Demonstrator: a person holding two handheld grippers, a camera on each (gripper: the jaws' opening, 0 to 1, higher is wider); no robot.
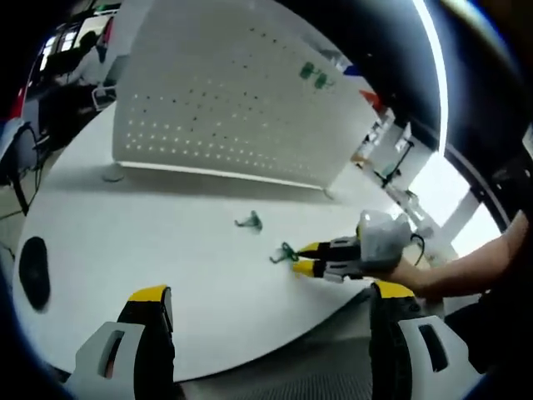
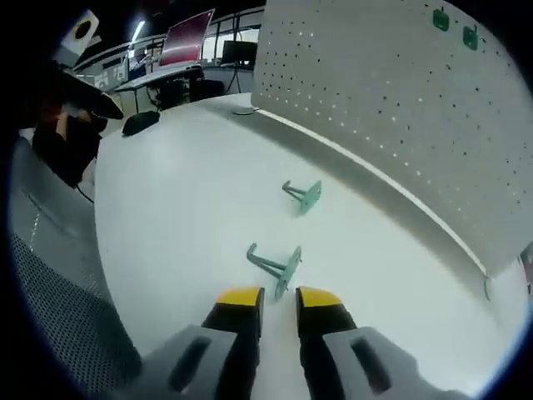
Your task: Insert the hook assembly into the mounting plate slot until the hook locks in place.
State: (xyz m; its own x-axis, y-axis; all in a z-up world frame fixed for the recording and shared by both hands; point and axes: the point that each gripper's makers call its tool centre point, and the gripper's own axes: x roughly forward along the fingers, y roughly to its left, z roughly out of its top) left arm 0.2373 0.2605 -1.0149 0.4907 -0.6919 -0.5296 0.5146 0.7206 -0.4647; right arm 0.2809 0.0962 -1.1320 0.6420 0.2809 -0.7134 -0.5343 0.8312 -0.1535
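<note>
A white perforated mounting plate (image 1: 225, 92) stands upright at the back of the white table (image 1: 150, 242), with two green hooks (image 1: 315, 75) hung near its upper corner. Two loose green hook assemblies lie on the table: one (image 1: 250, 222) nearer the plate, the other (image 1: 285, 253) right at the tips of my right gripper (image 1: 306, 259), which a hand holds. In the right gripper view, that near hook (image 2: 279, 265) lies just ahead of my right gripper (image 2: 280, 297), open by a narrow gap, with the hook's flat base at the gap's mouth. The far hook (image 2: 304, 196) lies beyond. My left gripper (image 1: 271, 298) hangs wide open, holding nothing.
A black mouse-like object (image 1: 33, 271) sits near the table's left edge. The mounting plate (image 2: 391, 108) rests on small feet (image 2: 243, 110). A white frame with cables (image 1: 391, 158) stands to the right. Desks with monitors (image 2: 187, 37) and a person (image 2: 67, 125) are behind.
</note>
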